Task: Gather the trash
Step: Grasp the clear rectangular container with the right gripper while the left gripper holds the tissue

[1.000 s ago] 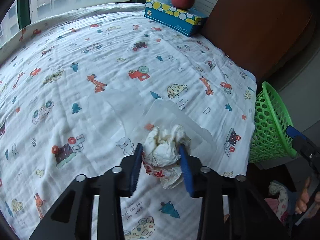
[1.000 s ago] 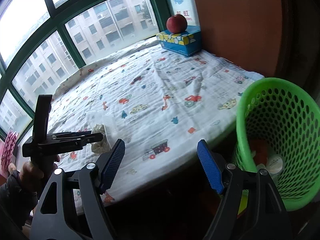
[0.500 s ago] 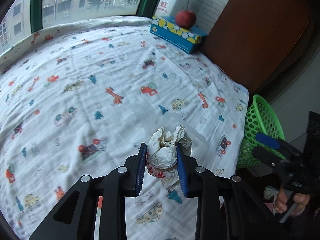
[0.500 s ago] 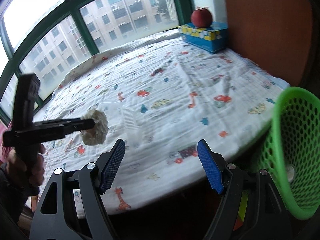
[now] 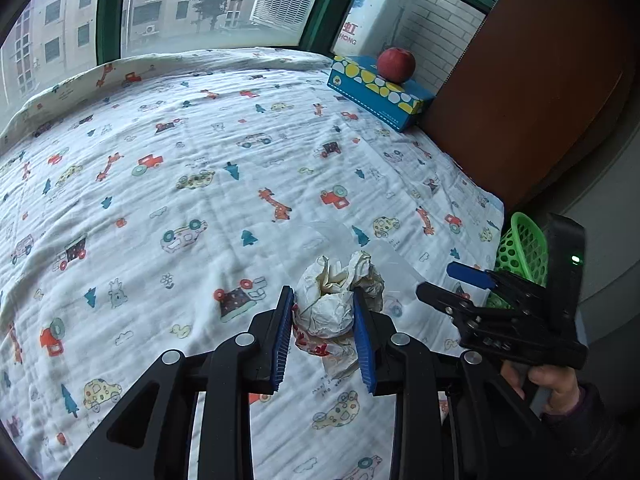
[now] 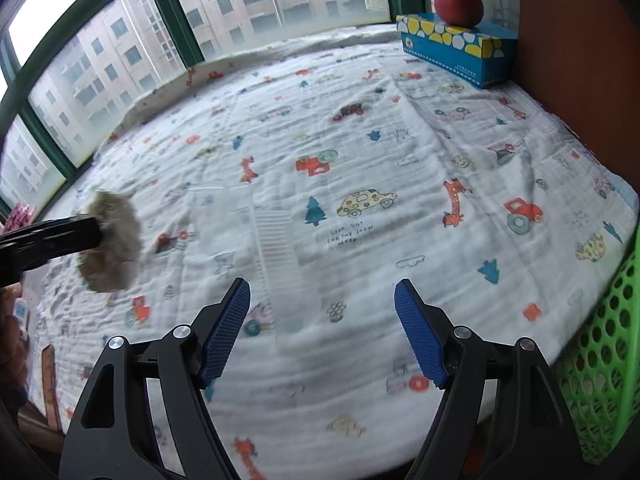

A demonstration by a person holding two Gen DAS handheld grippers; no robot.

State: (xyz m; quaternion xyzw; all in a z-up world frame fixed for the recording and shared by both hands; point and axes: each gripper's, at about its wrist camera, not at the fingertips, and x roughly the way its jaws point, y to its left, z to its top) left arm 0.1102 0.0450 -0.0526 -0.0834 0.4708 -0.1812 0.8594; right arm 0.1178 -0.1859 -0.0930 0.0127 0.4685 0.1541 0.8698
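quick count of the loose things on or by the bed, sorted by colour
red: 1, apple
blue: 1, tissue box
green: 1, basket
white: 1, paper wad
clear: 1, plastic tray
total: 5

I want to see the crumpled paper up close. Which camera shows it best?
The left wrist view. The crumpled paper sits sharp and central there, pinched between the left gripper jaws, with red print showing on its folds. In the right wrist view the same paper is only a blurry pale lump at the left edge.
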